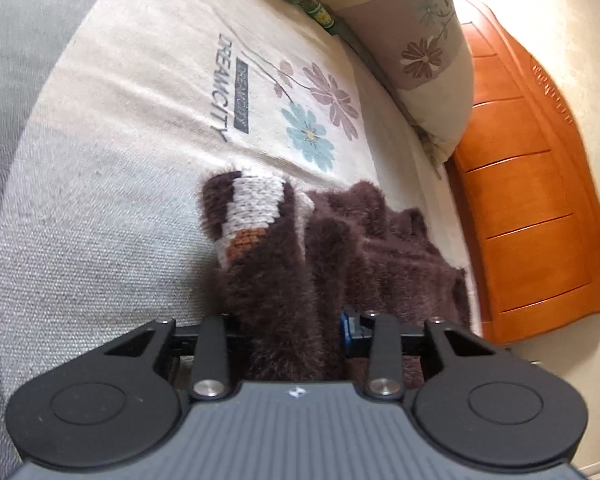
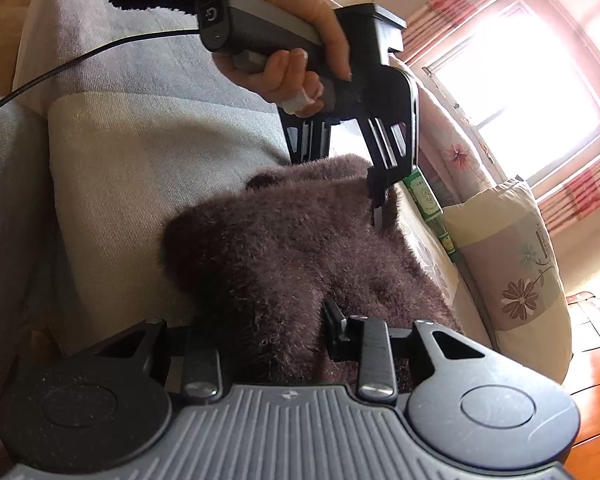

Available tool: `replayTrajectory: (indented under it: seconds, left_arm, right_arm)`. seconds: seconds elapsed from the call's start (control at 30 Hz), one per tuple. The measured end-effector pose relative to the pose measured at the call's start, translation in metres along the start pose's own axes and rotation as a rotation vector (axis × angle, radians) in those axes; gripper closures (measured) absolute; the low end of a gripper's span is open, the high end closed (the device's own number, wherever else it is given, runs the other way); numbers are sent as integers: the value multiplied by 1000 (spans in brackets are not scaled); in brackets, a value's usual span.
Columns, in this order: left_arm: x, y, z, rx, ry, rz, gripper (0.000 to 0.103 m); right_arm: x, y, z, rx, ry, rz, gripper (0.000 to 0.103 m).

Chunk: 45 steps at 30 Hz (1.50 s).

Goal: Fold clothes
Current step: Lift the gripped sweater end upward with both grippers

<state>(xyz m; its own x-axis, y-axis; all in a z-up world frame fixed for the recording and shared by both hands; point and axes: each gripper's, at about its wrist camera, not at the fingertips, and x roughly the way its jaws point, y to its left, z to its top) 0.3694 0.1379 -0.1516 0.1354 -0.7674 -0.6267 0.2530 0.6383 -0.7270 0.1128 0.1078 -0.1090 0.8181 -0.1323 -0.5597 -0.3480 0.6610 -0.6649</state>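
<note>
While both grippers grip the fuzzy brown sweater on the bed, the fold is only starting. The left gripper has its fingers narrowed onto a bunched ridge of knit near the white and orange patch; the right gripper likewise pinches a thick fold at the near edge. The person's hand steers the left tool. The plush pile may slip free if either side pulls unevenly, and the bunched fabric could fold crooked.
</note>
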Motion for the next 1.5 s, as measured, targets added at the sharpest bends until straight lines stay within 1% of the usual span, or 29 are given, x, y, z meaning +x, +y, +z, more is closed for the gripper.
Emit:
replayTrajectory:
  seconds: [0.13,0.23,0.37,0.47,0.63,0.73,0.9,1.07,1.23,1.37,1.5]
  left_arm:
    - [-5,-19,1,29,-1,90,72]
    - [-11,-34,0,62,-15,140,73]
    - [-26,-54,-1,104,-33,174,73]
    - [-31,-75,0,137,-37,219,73]
    - [-35,-117,-1,199,-54,276,74]
    - [-35,-145,-1,240,-59,328,74]
    - [-33,-191,-3,302,-82,365,74]
    - [-21,-241,-9,364,-83,406,74]
    - [1,-294,-16,430,-75,422,73]
    - [30,-328,-22,474,-55,432,73]
    - [65,-352,-29,509,-26,431,73]
  right_arm:
    - [-8,-6,1,16,-10,-5,78]
    - [-15,-15,1,58,-28,-8,81]
    - [-25,-22,-1,97,-59,-22,82]
    - [-34,-29,-3,130,-82,-23,82]
    - [-50,-40,-9,212,-116,-13,83]
    - [-60,-52,-14,263,-146,-12,83]
    - [-74,-76,-25,344,-195,-17,83]
    - [-91,-98,-41,411,-234,-40,83]
    - [-108,-124,-65,501,-256,-67,83]
    - [-118,-147,-91,589,-252,-82,84]
    - [-121,-165,-117,660,-230,-96,84]
